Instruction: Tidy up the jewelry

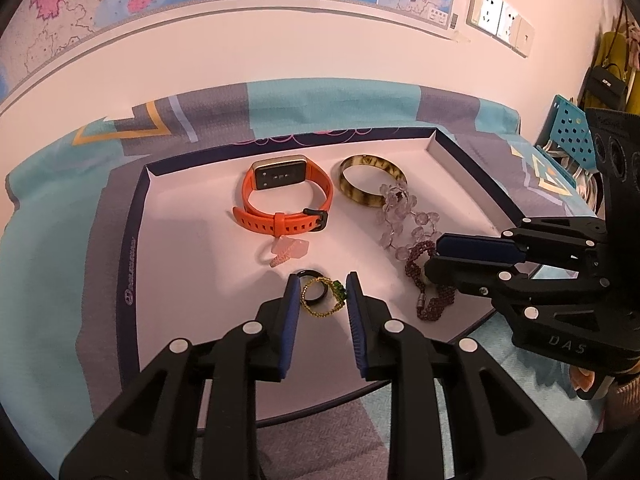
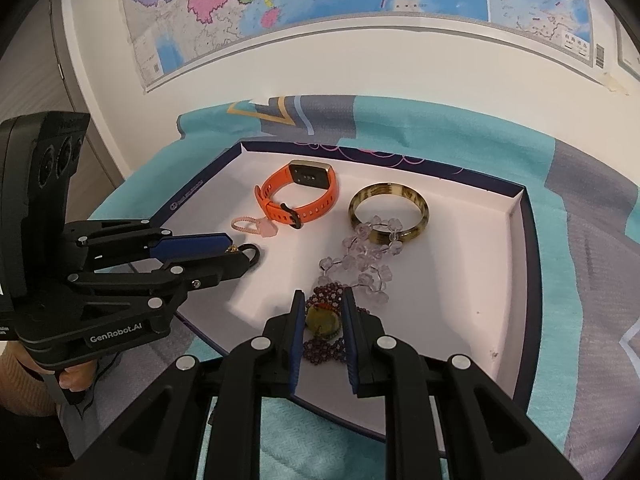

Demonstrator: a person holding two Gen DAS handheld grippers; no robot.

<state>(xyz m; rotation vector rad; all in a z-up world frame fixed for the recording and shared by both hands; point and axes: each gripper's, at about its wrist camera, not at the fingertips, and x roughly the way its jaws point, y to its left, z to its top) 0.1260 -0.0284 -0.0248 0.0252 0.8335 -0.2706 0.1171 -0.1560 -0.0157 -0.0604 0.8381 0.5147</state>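
Jewelry tray [image 1: 136,216]: bare floor along the left wall.

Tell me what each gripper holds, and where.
Right jaws pinch the dark red bracelet by its round yellow stone. Left jaws flank the beaded ring; grip unclear.

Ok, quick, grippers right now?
Left gripper: jaws narrow around the gold-green bead ring; grip cannot be told.
Right gripper: closed on the yellow stone of the maroon bracelet.
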